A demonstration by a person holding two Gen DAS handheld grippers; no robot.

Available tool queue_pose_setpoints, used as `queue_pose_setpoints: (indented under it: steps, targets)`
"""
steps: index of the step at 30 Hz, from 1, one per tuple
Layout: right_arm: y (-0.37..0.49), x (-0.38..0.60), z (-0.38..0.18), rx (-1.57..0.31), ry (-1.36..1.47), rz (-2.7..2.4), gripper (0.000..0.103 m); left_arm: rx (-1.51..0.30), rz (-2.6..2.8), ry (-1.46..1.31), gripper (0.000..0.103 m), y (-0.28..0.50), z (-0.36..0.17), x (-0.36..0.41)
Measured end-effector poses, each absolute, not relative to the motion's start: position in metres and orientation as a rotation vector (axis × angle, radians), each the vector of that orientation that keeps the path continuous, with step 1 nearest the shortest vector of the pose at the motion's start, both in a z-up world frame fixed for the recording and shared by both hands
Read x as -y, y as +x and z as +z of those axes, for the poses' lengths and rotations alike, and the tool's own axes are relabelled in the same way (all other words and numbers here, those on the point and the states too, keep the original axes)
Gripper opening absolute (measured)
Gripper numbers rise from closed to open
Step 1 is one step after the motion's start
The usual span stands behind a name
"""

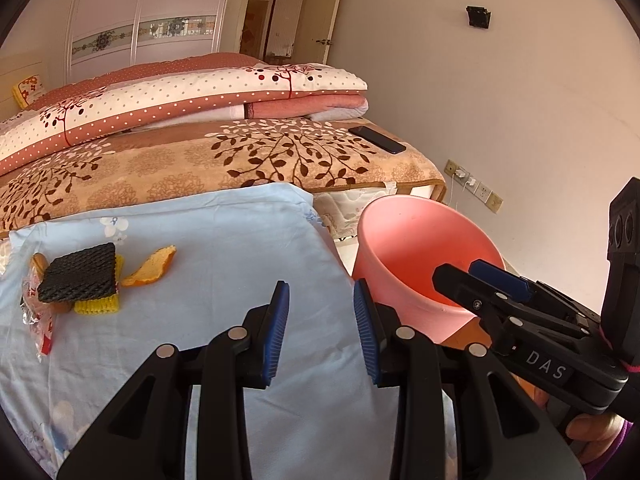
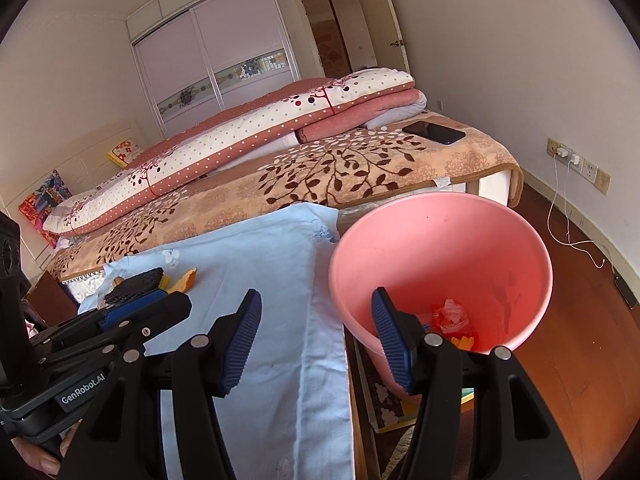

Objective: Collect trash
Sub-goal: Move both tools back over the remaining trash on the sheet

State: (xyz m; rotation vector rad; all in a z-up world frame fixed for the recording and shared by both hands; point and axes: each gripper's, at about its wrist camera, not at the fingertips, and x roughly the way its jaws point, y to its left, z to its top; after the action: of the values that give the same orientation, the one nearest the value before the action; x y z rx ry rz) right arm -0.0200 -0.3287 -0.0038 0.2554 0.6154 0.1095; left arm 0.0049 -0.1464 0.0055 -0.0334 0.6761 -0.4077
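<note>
1. The trash pile (image 1: 80, 280) lies at the left of the left wrist view on a pale blue cloth (image 1: 224, 248): a black foam net (image 1: 78, 278) on top of a yellow one (image 1: 98, 304), curled orange peel (image 1: 154, 266) just beside them, and a clear wrapper (image 1: 36, 320) at the edge.
2. The pink bin (image 2: 440, 248) stands at the right, beside the cloth, with red and yellow scraps (image 2: 454, 320) at its bottom.
3. The left gripper (image 1: 322, 332) is released, empty, over the cloth.
4. The right gripper (image 2: 316, 340) is also released, empty, straddling the bin's near rim.
5. A dark phone (image 2: 434, 132) lies on the bed (image 2: 360, 172) behind.
</note>
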Motion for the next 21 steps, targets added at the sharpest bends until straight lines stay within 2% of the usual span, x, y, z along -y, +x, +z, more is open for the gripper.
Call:
queue_pose_setpoints:
  steps: [21]
  targets:
    - [-0.02, 0.262, -0.015, -0.658, 0.169, 0.211, 0.056, -0.746, -0.251, -0.15, 0.034, 0.003, -0.017, 0.057]
